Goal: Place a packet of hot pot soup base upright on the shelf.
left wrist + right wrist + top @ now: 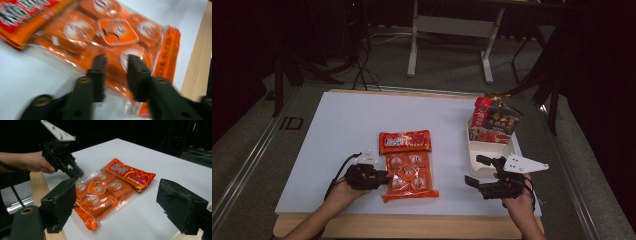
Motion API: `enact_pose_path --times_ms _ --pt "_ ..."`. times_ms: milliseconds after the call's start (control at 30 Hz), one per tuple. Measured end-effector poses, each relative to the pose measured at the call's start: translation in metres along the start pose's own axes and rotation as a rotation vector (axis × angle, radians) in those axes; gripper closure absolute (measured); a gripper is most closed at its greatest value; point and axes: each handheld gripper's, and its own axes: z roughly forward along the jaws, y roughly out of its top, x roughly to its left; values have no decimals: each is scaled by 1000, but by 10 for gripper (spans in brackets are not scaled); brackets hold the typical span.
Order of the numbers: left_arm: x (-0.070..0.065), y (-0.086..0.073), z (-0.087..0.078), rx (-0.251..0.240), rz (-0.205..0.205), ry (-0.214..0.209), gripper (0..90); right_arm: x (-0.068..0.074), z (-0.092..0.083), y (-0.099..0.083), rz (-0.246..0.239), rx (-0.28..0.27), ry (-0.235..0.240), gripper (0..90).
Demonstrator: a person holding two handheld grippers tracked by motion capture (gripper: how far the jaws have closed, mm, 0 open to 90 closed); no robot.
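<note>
A clear packet of orange sachets (pixel 408 175) (pixel 115 37) (pixel 100 195) lies flat on the white board, near its front edge. A red-orange snack packet (pixel 405 142) (pixel 22 17) (pixel 131 173) lies just behind it and overlaps its far end. My left gripper (pixel 384 178) (pixel 116 58) (pixel 77 172) is at the sachet packet's left edge, its jaws parted just above the plastic and not pressing on it. My right gripper (pixel 472 170) (pixel 116 182) hovers to the right of the packets, wide open with nothing between its jaws.
A white tray (pixel 473 150) stands at the board's right edge, holding several upright snack packets (pixel 494 120). The right gripper is just in front of it. The board's wooden front edge (pixel 412 225) runs below both hands. Table legs and cables stand on the floor beyond.
</note>
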Motion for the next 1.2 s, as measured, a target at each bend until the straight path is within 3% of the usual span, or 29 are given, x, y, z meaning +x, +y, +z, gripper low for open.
enact_pose_path --times_ms 67,267,533,667,767,833,900,967,1200 --pt "7 4 -4 -29 -13 9 551 -1 1 0 -1 7 15 173" --pt "34 12 -6 -70 -82 90 392 1 2 -1 -55 21 -14 178" --pt "69 16 6 -77 -152 154 378 5 6 0 -82 21 -8 177" --pt "82 16 16 -66 -181 161 379 6 4 1 -107 1 -1 168" --pt "89 17 21 -60 -201 169 382 8 5 1 -82 36 -11 148" --pt "94 18 24 -61 -213 172 381 9 6 1 -73 48 -26 129" --pt "98 19 28 -59 -226 171 382 12 7 1 -96 50 -64 105" --pt "100 20 33 -49 -231 167 382 13 7 1 -101 48 -85 105" --pt "105 25 44 -36 -231 152 431 16 10 -2 -104 76 -77 108"
